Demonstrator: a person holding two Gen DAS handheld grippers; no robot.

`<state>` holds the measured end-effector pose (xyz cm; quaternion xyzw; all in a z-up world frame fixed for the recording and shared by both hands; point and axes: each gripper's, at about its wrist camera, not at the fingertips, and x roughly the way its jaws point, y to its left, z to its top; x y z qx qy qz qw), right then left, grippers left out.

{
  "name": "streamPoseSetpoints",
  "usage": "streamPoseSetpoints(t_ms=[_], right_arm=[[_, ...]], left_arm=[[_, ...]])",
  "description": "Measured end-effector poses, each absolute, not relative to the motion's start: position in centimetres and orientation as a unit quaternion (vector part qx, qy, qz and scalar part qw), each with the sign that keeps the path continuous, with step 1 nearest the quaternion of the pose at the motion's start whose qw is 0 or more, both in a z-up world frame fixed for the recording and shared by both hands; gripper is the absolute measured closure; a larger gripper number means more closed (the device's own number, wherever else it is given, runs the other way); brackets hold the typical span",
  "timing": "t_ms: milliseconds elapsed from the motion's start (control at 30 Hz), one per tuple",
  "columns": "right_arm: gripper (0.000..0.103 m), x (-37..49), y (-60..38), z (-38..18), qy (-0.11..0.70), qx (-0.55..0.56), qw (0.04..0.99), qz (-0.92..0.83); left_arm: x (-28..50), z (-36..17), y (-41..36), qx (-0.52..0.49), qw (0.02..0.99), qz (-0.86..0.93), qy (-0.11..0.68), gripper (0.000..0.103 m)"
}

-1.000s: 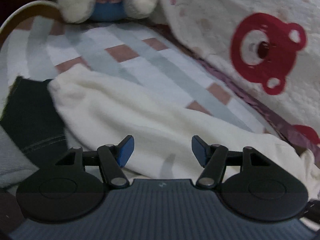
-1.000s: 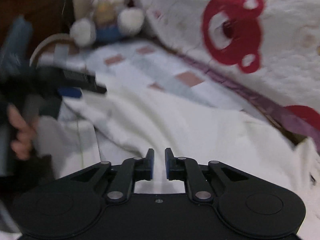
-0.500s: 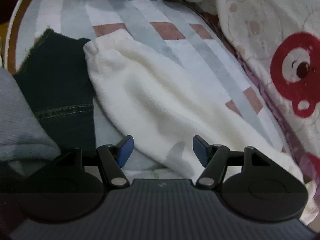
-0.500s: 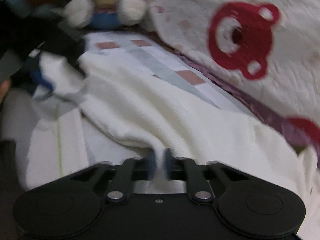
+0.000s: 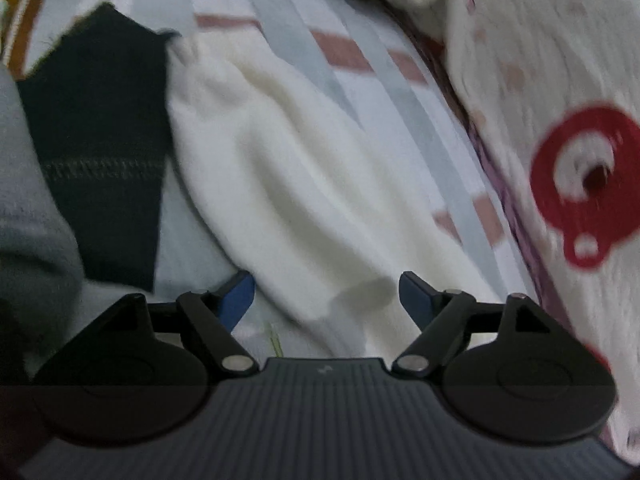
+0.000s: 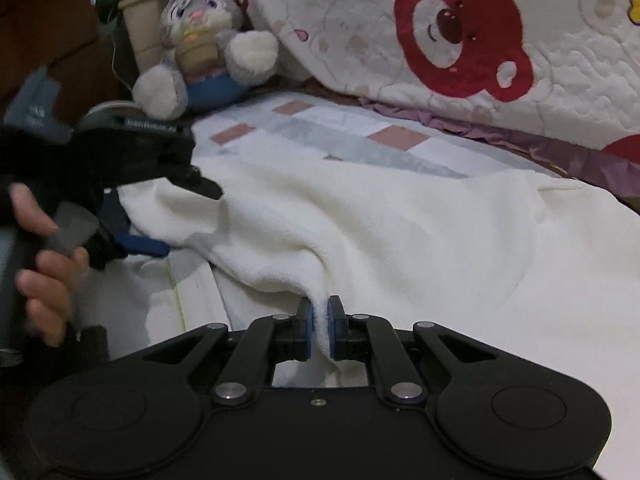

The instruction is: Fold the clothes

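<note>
Checked bedsheet (image 6: 392, 138) bearing the cream fleece garment (image 6: 400, 232), its near fold pinched in the right gripper (image 6: 319, 320); left gripper (image 5: 327, 294) opening over a sleeve, pads clear; beyond, a blurred, cropped plush toy (image 6: 208, 52).

Dim indoor light, soft shadows. Left wrist view motion-blurred, worst at far right; right wrist view sharper, left edge smeared. Fisheye bending at edges.

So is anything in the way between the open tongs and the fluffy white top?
Nothing visible. The left tongs are opening, with the cream fleece garment's sleeve lying right between the blue pads, untouched. The dark denim piece lies off to the side. The right tongs already pinch a fold of the same garment.
</note>
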<state>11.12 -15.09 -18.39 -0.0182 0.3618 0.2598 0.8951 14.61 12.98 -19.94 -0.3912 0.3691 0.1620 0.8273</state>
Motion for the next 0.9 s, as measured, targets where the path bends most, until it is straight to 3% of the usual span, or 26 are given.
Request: streamPoseSetpoints(t_ms=[133,200,233,267,300,533,700,767,900], right_arm=[[0.092,11.2,-15.7,-18.7,0.373,0.006,0.888,0.269],[0.091,11.3,-15.9,-19.4,0.389,0.011,0.879,0.276],[0.090,11.3,-16.1,-19.7,0.395,0.014,0.875,0.279],[0.088,11.2,-16.3,-19.9,0.393,0.024,0.874,0.284],[0.087,11.3,-16.7,-19.9,0.394,0.038,0.872,0.288],[0.061,11.3,-22.7,-17.1,0.377,0.177,0.877,0.238],[0.060,8.1,-32.6,-16.4,0.365,0.281,0.879,0.122],[0.060,6.0,-36.0,-16.5,0.361,0.301,0.878,0.089],[0.059,3.6,-39.3,-17.2,0.376,0.274,0.885,0.021]], left_arm=[[15.7,-20.0,11.7,-0.310,0.865,0.162,0.359,0.024],[16.0,-20.0,11.0,-0.278,0.877,0.161,0.357,0.032],[16.1,-20.0,10.9,-0.268,0.880,0.162,0.357,0.050],[16.2,-20.0,10.9,-0.260,0.882,0.162,0.358,0.078],[16.3,-20.1,11.2,-0.261,0.881,0.157,0.361,0.087],[15.1,-15.6,9.7,-0.256,0.926,0.083,0.265,0.091],[12.9,-10.1,1.2,-0.198,0.957,-0.095,0.188,0.091],[12.0,-9.6,-3.2,-0.189,0.939,-0.202,0.203,0.091],[10.3,-13.9,-10.2,-0.224,0.842,-0.337,0.356,0.091]])
